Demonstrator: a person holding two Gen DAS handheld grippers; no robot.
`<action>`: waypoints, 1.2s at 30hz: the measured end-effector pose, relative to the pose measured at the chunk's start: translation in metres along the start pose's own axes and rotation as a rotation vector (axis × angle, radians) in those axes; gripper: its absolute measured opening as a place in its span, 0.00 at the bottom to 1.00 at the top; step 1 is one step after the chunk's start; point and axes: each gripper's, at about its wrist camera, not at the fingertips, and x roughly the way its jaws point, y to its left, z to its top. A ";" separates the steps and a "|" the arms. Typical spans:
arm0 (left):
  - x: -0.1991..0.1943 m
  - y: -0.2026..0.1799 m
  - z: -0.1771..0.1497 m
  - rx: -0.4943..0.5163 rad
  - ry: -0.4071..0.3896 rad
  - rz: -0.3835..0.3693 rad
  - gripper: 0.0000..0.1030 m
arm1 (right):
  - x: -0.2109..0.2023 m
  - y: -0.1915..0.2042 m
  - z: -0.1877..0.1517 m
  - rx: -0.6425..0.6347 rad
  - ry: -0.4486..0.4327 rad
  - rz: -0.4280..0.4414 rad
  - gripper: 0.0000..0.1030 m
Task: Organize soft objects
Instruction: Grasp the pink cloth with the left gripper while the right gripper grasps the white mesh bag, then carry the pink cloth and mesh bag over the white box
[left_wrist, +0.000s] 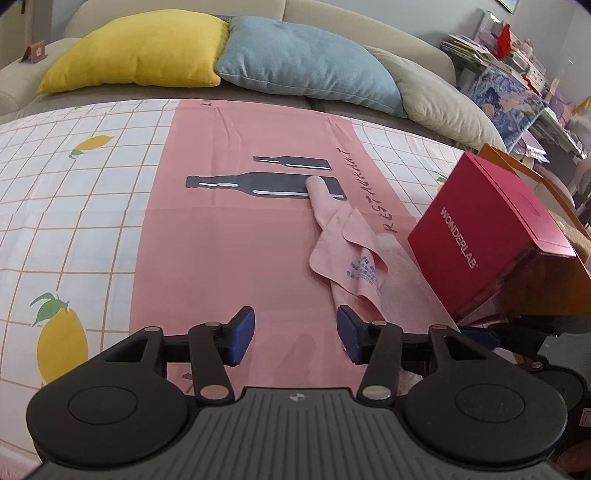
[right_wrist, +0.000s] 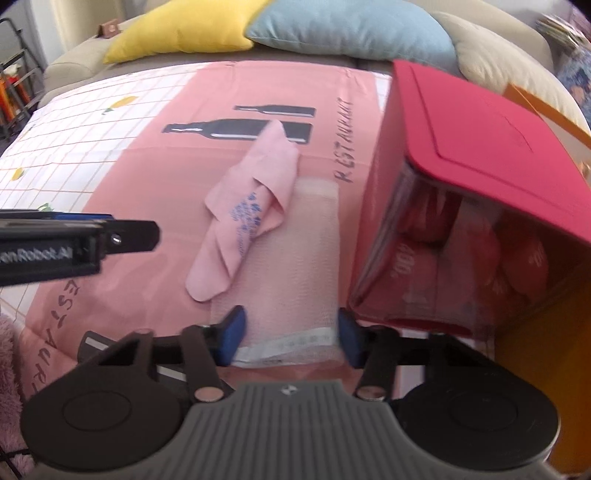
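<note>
A crumpled pink cloth with blue print (left_wrist: 347, 254) (right_wrist: 251, 210) lies on a pink mat with black bottle prints (left_wrist: 236, 206) (right_wrist: 207, 155). It partly covers a folded pale pink mesh towel (right_wrist: 295, 258) (left_wrist: 406, 280). My left gripper (left_wrist: 295, 334) is open and empty, just short of the cloth's near edge. My right gripper (right_wrist: 288, 334) is open, its blue pads on either side of the mesh towel's near end, not closed on it. The left gripper's side shows in the right wrist view (right_wrist: 74, 243).
A red WONDERLAB box (left_wrist: 487, 225) (right_wrist: 472, 184) with a clear front stands at the right, against an orange container (right_wrist: 535, 369). Yellow (left_wrist: 144, 48), blue (left_wrist: 310, 62) and beige (left_wrist: 439, 99) cushions line the sofa behind. A lemon-print cloth (left_wrist: 66, 206) covers the table.
</note>
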 end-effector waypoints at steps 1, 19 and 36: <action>0.000 -0.002 0.000 0.009 0.004 -0.001 0.57 | 0.000 0.001 0.000 -0.009 -0.005 0.007 0.36; 0.058 -0.047 0.026 0.151 0.042 -0.007 0.73 | 0.000 -0.007 0.003 -0.027 0.009 0.066 0.00; 0.050 -0.058 0.033 0.267 0.009 0.096 0.04 | 0.006 -0.011 0.008 -0.038 0.035 0.087 0.00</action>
